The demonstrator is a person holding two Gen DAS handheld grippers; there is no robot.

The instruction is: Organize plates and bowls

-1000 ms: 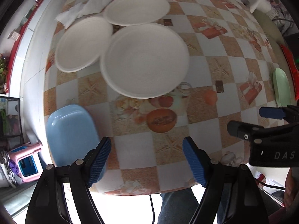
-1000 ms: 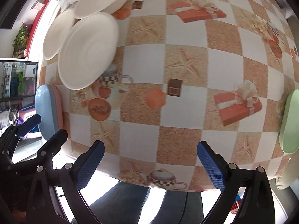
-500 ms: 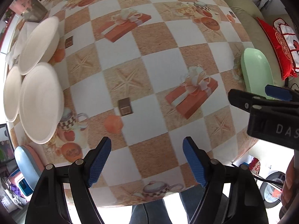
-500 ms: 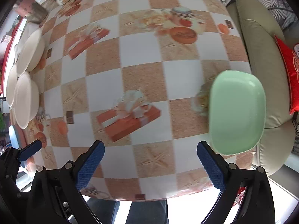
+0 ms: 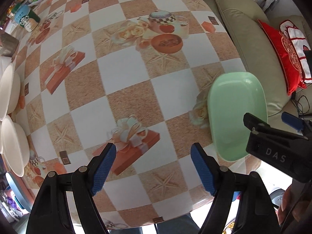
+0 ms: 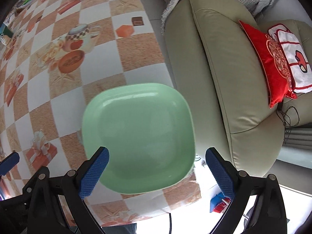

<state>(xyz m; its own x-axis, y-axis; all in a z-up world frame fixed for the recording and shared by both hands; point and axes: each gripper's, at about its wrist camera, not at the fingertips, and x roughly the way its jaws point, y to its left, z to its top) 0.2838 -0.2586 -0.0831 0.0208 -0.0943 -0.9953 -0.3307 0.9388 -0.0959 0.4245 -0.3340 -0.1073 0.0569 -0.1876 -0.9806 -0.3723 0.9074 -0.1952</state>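
A green square plate [image 6: 138,136] lies at the table's right corner, partly over the edge; it also shows in the left wrist view [image 5: 237,117]. My right gripper [image 6: 157,172] is open and empty, hovering over the plate's near side. My left gripper [image 5: 154,165] is open and empty above the patterned tablecloth [image 5: 126,101], left of the plate. White bowls [image 5: 11,144] sit at the table's far left edge, and a blue plate's [image 5: 14,187] rim shows below them.
A beige sofa [image 6: 234,74] with a red cushion [image 6: 273,64] stands right of the table. A Starbucks cup [image 5: 26,19] and a metal container [image 5: 7,45] sit at the back left. The right gripper's body [image 5: 276,150] shows in the left wrist view.
Both grippers swung right, away from the white bowls and blue plate toward the table's right corner. The green plate now lies under the right gripper. Both stayed open.
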